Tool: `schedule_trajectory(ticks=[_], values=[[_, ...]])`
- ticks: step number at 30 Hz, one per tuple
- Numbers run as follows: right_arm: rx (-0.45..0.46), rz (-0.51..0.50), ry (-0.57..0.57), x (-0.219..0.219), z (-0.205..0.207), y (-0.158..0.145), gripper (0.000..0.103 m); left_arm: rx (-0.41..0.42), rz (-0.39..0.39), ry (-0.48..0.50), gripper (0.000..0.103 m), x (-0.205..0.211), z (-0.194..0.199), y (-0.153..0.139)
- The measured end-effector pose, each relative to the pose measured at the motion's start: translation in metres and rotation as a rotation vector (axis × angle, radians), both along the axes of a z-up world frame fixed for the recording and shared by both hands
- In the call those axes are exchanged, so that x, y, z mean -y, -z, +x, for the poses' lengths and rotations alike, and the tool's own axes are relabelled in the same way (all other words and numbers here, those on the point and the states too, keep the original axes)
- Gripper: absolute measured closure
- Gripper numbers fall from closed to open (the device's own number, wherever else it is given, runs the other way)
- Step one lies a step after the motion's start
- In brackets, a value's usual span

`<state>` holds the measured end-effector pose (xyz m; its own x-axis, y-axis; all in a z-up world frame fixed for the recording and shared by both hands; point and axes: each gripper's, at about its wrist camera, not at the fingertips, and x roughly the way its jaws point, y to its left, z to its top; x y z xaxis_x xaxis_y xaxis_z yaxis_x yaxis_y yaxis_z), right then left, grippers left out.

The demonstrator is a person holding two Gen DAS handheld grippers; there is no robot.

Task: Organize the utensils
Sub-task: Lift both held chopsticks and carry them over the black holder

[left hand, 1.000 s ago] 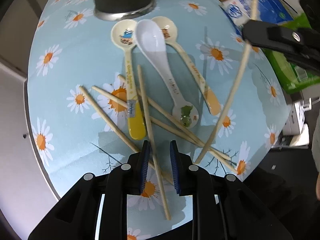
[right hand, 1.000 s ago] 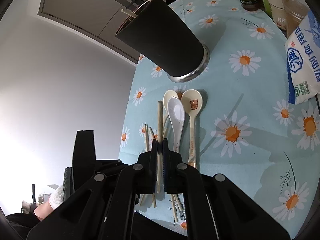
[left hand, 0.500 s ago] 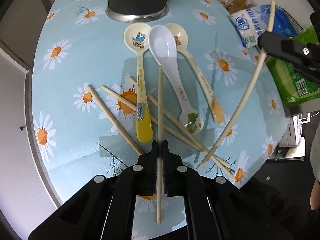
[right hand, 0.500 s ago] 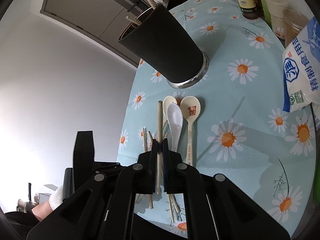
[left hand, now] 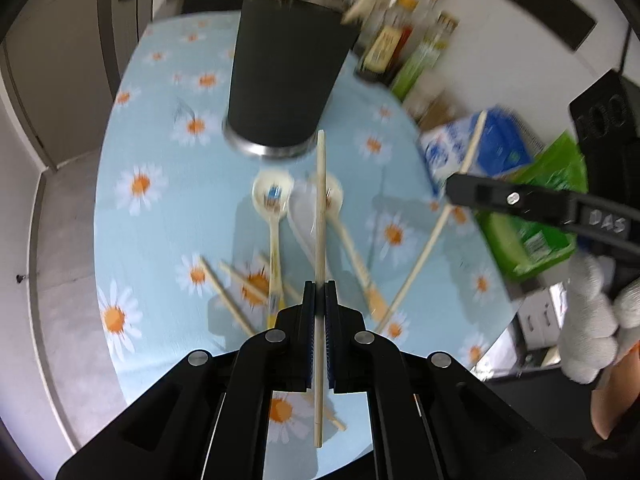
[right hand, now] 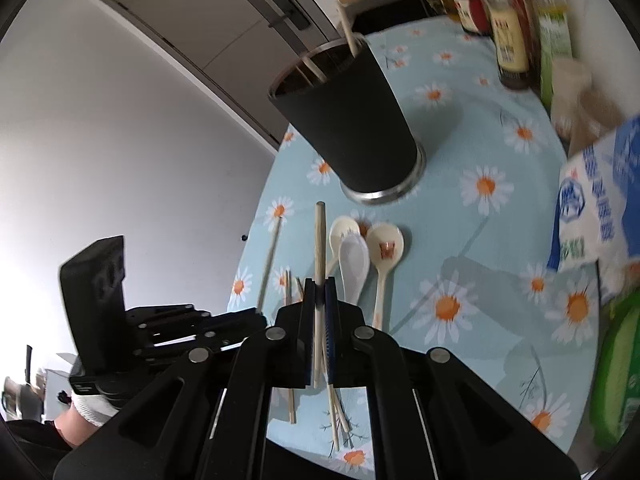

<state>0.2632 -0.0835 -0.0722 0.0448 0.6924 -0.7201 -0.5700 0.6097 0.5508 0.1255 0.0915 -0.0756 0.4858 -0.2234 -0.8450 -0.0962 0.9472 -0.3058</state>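
My left gripper point(left hand: 319, 294) is shut on a wooden chopstick point(left hand: 320, 208) and holds it lifted above the daisy tablecloth, pointing toward the black utensil cup point(left hand: 286, 76). My right gripper point(right hand: 319, 292) is shut on another chopstick point(right hand: 319, 240), also raised; it shows in the left wrist view point(left hand: 464, 200) at the right. Three spoons point(right hand: 354, 256) and several loose chopsticks point(left hand: 224, 292) lie on the table below the cup point(right hand: 352, 132), which holds a few chopsticks point(right hand: 346, 30).
Sauce bottles point(right hand: 508, 36) stand at the back of the round table point(left hand: 140, 220). A blue-white bag point(right hand: 592, 204) and a green package point(left hand: 536, 216) lie at the right edge. The left gripper's body point(right hand: 120, 320) is at lower left in the right wrist view.
My left gripper closed on a chopstick and lifted it off the table, tilting up toward the cup. My right gripper rose with its chopstick and moved nearer the cup.
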Motion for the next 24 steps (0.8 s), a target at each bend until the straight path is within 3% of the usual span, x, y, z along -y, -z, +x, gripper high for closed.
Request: schedule_trajectory(ticks=[12,15,24], values=[[0.192,0.031,-0.008,-0.021,0.015,-0.058,0.097,0.291,-0.013,-0.037,0.1,-0.019,0.015,-0.06],[0.221,0.029,-0.012,-0.029,0.021,-0.07,0.097,0.374,-0.051,-0.034,0.1,-0.026,0.019,-0.073],[0.337,0.055,0.011,-0.046,0.041,-0.107,0.097,0.59,-0.034,-0.039,0.1,-0.035,0.039,-0.106]])
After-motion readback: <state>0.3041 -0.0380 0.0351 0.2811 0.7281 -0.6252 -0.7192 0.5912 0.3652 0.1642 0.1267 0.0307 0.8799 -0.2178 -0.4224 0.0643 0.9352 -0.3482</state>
